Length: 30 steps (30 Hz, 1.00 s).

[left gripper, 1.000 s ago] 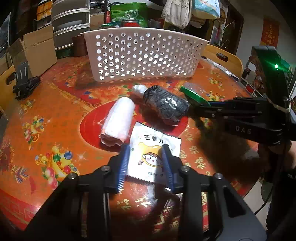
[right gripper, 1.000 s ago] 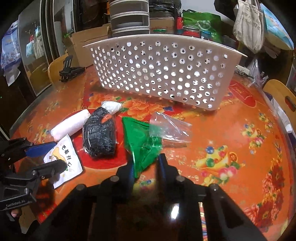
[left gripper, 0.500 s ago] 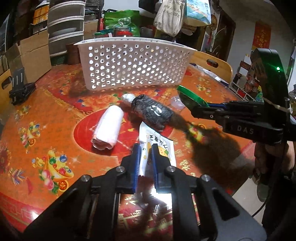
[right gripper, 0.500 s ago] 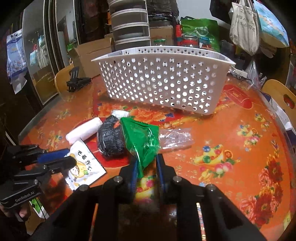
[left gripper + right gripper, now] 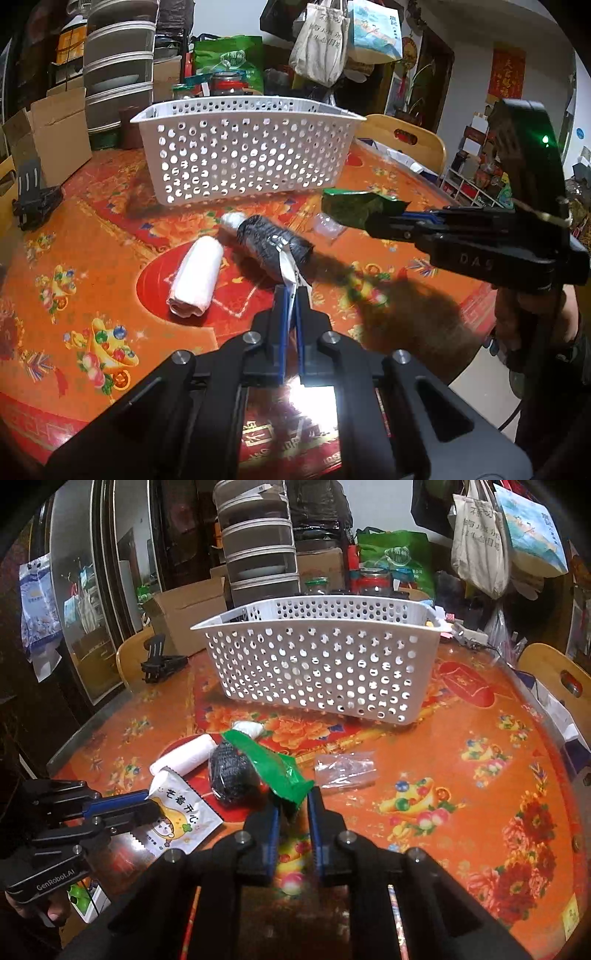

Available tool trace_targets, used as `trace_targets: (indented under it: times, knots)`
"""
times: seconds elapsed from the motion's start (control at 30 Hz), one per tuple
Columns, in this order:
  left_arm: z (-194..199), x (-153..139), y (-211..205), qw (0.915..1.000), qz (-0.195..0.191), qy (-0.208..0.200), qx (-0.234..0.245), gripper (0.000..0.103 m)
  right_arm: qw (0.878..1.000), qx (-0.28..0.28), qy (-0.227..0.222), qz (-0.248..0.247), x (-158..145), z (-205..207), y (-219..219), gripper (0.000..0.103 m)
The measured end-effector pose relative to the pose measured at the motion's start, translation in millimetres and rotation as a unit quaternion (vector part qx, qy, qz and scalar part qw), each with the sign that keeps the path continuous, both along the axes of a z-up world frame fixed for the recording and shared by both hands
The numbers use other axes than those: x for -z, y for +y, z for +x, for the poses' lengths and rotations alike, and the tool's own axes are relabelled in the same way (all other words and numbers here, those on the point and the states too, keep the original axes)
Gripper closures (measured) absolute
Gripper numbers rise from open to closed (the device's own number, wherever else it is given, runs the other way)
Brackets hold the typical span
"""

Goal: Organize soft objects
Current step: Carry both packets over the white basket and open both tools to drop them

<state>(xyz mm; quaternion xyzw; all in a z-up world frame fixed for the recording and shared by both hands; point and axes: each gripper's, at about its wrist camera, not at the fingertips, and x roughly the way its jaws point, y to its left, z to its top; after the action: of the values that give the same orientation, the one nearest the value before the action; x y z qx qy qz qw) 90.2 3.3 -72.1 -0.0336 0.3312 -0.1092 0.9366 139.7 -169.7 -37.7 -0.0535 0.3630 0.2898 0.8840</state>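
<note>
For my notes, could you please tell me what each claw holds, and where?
Left claw: white packet, pinched at its edge. Right claw: green bag, pinched at one end.

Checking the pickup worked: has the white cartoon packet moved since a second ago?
Yes. The white cartoon packet has come up off the tablecloth, pinched by the left gripper.

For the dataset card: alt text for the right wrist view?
The right hand-held gripper pinches a green packet above an orange table. The left hand-held gripper grips a white cartoon sachet; a white perforated basket stands behind.
</note>
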Motion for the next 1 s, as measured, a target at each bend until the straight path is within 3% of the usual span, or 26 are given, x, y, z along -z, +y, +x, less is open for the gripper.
trace_targets:
  times: [0.5, 1.0]
  knots:
    - [1, -49, 20, 0.9987, -0.007, -0.045, -0.022, 0.1, 1.0, -0.002, -0.018, 0.02, -23, -6, -9, 0.091]
    - [47, -114, 42, 0.9957, 0.01, -0.085, -0.036, 0.099, 0.998, 0.009, -0.055, 0.017, -74, 26, -9, 0.091]
